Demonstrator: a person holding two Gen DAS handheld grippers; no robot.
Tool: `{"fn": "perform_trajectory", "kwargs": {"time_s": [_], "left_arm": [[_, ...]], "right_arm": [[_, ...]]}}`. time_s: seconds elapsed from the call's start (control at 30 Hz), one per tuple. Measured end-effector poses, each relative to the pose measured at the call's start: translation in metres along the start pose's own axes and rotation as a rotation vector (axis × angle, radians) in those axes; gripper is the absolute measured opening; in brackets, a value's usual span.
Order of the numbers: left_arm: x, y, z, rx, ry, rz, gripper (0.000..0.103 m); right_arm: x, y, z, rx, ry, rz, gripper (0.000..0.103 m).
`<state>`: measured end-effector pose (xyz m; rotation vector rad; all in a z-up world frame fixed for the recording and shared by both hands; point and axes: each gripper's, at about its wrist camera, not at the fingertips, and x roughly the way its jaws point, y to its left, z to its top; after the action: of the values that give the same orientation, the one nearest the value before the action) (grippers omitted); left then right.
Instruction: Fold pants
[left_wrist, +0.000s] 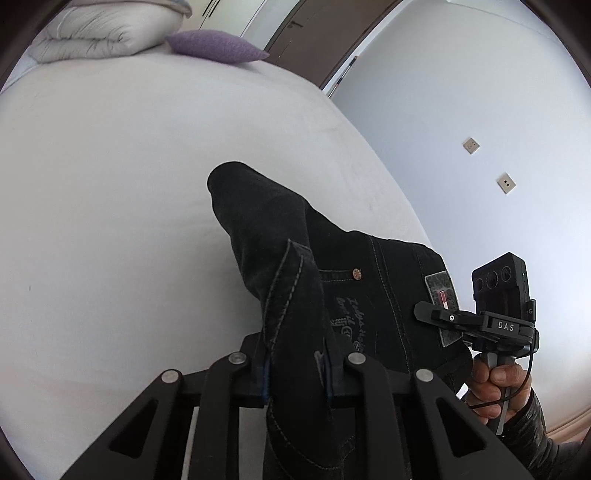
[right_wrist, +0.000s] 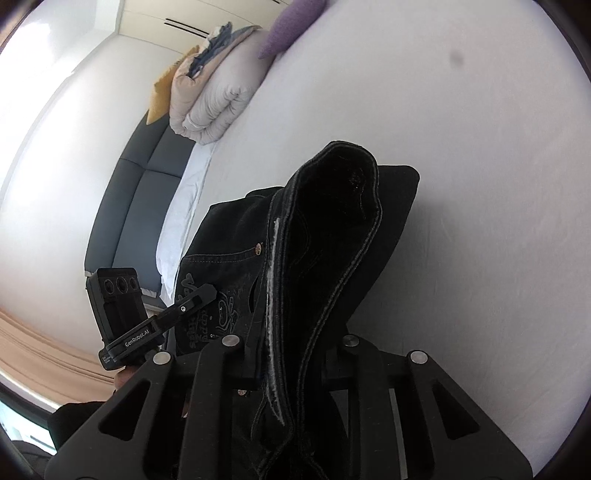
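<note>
Black jeans (left_wrist: 258, 206) lie bunched on a white bed sheet (left_wrist: 110, 184), with pale stitching, a rivet and a grey label showing. My left gripper (left_wrist: 297, 376) is shut on a raised fold of the denim at the bottom of the left wrist view. To its right, my right gripper (left_wrist: 423, 309), held in a hand (left_wrist: 491, 376), pinches the jeans by the label. In the right wrist view the right gripper (right_wrist: 291, 365) is shut on a seamed edge of the jeans (right_wrist: 332, 221). The left gripper (right_wrist: 208, 291) touches the printed part at the left.
A folded white duvet (left_wrist: 103, 37) and a purple cushion (left_wrist: 218, 46) sit at the far end of the bed. A wall with two sockets (left_wrist: 471, 145) runs along the right. A grey headboard (right_wrist: 129, 206) and a yellow cushion (right_wrist: 160, 92) are at the left.
</note>
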<state>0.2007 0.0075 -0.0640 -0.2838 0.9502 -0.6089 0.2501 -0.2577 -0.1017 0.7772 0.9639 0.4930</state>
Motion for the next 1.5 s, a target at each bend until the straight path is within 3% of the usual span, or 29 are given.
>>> {"fn": "perform_trajectory", "kwargs": {"time_s": [0.17,0.3,0.47,0.5,0.57,0.63,0.73,0.8,0.87,0.97,1.07,1.2,1.33,1.43,1.5], "left_arm": [[0.022,-0.02,0.052,0.087,-0.028,-0.005,0.022],[0.068,-0.012,0.08,0.069,0.003,-0.014,0.022],[0.126,0.006,0.075,0.041,0.086,0.029,0.026],[0.13,0.008,0.071,0.043,0.087,0.041,0.029],[0.131,0.015,0.065,0.028,0.073,0.04,0.044],[0.129,0.025,0.061,-0.001,0.066,0.051,0.054],[0.117,0.025,0.058,-0.001,0.038,0.068,0.055],[0.103,0.02,0.053,0.012,0.011,0.099,0.057],[0.088,0.013,0.046,0.022,-0.022,0.131,0.07],[0.055,-0.009,0.028,0.069,-0.11,0.182,0.086],[0.009,-0.041,0.003,0.159,-0.272,0.293,0.103],[-0.049,-0.08,-0.03,0.269,-0.454,0.508,0.103],[-0.103,-0.115,-0.058,0.357,-0.624,0.612,0.103],[-0.135,-0.134,-0.075,0.34,-0.732,0.64,0.103],[-0.152,-0.138,-0.085,0.288,-0.767,0.62,0.103]], "right_arm": [[-0.025,-0.003,0.057,-0.028,-0.065,0.022,0.019],[-0.025,-0.03,0.1,-0.006,-0.066,0.005,0.019],[-0.008,-0.083,0.131,0.032,-0.026,-0.1,0.022],[-0.004,-0.092,0.131,0.039,-0.015,-0.127,0.023],[-0.003,-0.107,0.125,0.056,-0.02,-0.117,0.026],[-0.01,-0.114,0.122,0.063,-0.038,-0.105,0.028],[-0.027,-0.114,0.118,0.052,-0.091,-0.149,0.045],[-0.045,-0.112,0.112,0.049,-0.147,-0.194,0.046],[-0.068,-0.111,0.101,0.056,-0.192,-0.214,0.046],[-0.101,-0.092,0.08,0.022,-0.264,-0.285,0.046],[-0.12,-0.051,0.051,-0.068,-0.342,-0.363,0.046],[-0.146,-0.003,-0.006,-0.191,-0.437,-0.423,0.046],[-0.176,0.038,-0.053,-0.275,-0.561,-0.479,0.048],[-0.212,0.068,-0.094,-0.332,-0.715,-0.514,0.067],[-0.232,0.092,-0.121,-0.371,-0.847,-0.543,0.088]]}}
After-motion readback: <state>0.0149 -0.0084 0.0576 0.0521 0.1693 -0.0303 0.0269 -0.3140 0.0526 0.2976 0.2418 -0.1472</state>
